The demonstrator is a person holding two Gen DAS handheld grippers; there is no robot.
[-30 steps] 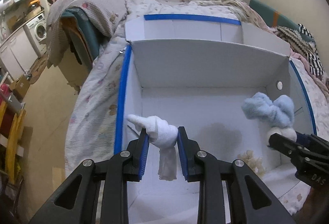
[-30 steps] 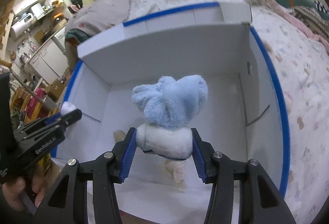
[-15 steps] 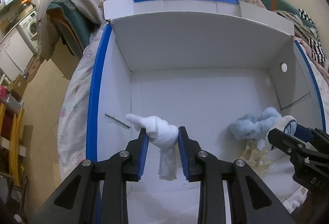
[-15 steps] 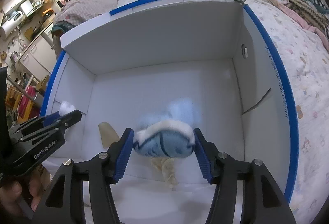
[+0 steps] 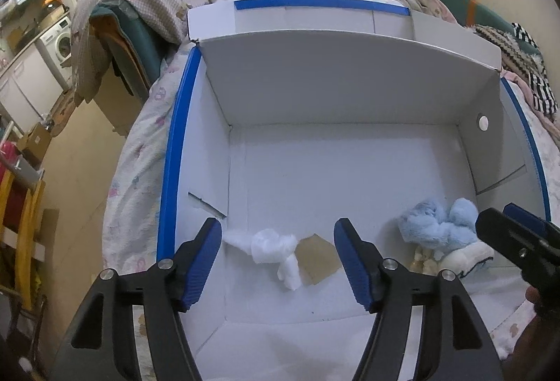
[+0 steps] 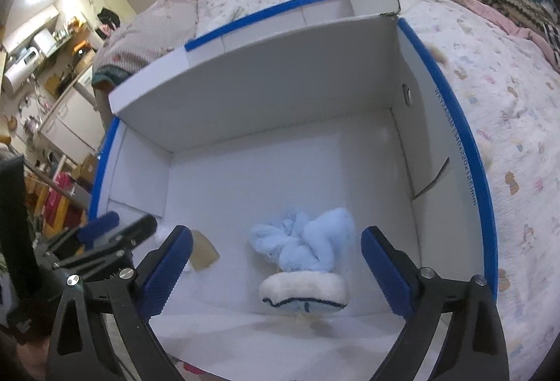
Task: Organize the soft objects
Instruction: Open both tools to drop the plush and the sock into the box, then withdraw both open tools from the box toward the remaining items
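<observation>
A white box with blue-taped rims (image 5: 175, 150) (image 6: 465, 136) lies open on a bed. A white rolled sock (image 5: 271, 246) lies on the box floor between the open jaws of my left gripper (image 5: 278, 258). A fluffy light-blue and white sock bundle (image 6: 308, 258) (image 5: 444, 234) lies on the box floor between the open jaws of my right gripper (image 6: 276, 267). Both grippers hang over the box's near edge and hold nothing. The left gripper shows at the left of the right wrist view.
A tan card piece (image 5: 316, 256) (image 6: 203, 253) lies on the box floor beside the white sock. A cream fluffy item (image 5: 421, 263) peeks from under the blue bundle. A patterned quilt (image 6: 507, 122) surrounds the box. A washing machine (image 5: 57, 43) and cabinets stand far left.
Both grippers have opened and let go of their socks, which now lie on the box floor. Both grippers lowered into the box before that.
</observation>
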